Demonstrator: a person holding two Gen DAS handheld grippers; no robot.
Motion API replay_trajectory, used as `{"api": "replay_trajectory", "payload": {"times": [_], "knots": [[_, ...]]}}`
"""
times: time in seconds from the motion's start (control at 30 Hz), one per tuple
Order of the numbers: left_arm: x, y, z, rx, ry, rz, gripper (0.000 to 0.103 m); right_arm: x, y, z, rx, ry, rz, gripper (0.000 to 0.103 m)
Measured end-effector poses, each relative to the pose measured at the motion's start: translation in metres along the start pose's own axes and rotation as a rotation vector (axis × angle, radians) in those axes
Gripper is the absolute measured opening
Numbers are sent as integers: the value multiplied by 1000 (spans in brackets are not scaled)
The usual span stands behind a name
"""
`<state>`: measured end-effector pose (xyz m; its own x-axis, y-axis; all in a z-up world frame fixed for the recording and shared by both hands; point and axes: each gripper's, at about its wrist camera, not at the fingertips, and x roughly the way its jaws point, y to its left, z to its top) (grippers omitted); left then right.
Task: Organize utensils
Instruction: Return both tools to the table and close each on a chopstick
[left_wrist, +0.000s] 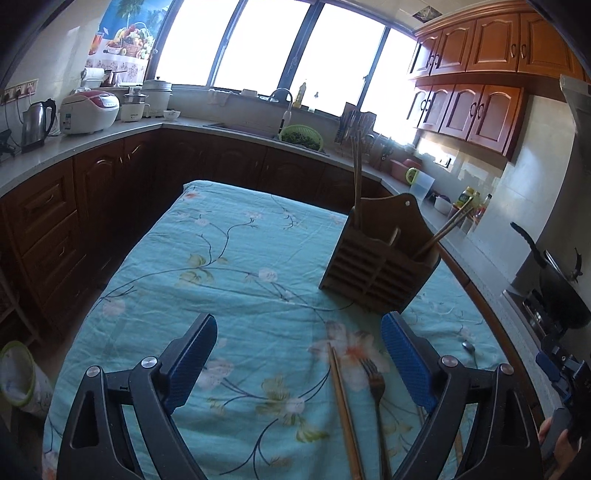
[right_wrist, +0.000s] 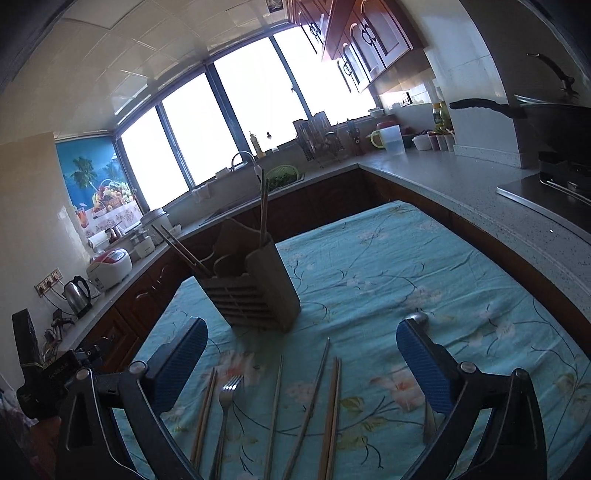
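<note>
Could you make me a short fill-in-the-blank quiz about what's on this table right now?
1. The wooden utensil holder stands on a floral ____.
2. Between the chopsticks and the metal rods lies a single metal ____.
3. Both the left gripper and the right gripper are ____, holding nothing.
4. The chopsticks already in the holder are made of ____.

Missing words: tablecloth; fork; open; wood
</note>
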<state>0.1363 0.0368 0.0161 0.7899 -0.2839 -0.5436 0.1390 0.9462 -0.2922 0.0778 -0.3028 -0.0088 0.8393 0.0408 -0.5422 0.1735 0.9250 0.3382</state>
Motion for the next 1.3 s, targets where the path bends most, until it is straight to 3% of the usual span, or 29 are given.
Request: {"api": "replay_trajectory", "payload": {"times": [0.2, 0.57, 0.73, 0.93, 1.13, 1.3], "knots": [[-3, -3, -16, 19, 62, 19, 91, 2, -6, -29, -30, 53, -54, 103], [15, -15, -25, 56, 180, 48, 90, 18, -6, -45, -88, 134, -106, 99], [36, -27, -24, 93, 238, 43, 83, 37, -7, -46, -95, 203, -122, 68], [69, -44, -22, 141, 298, 55, 68, 66, -8, -48, -111, 304, -131, 40], [94, -57, -19, 191, 329, 71, 68, 96, -7, -52, -145, 398, -158, 21], [110, -59, -20, 198, 354, 67, 64, 105, -6, -56, -169, 426, -164, 16]]}}
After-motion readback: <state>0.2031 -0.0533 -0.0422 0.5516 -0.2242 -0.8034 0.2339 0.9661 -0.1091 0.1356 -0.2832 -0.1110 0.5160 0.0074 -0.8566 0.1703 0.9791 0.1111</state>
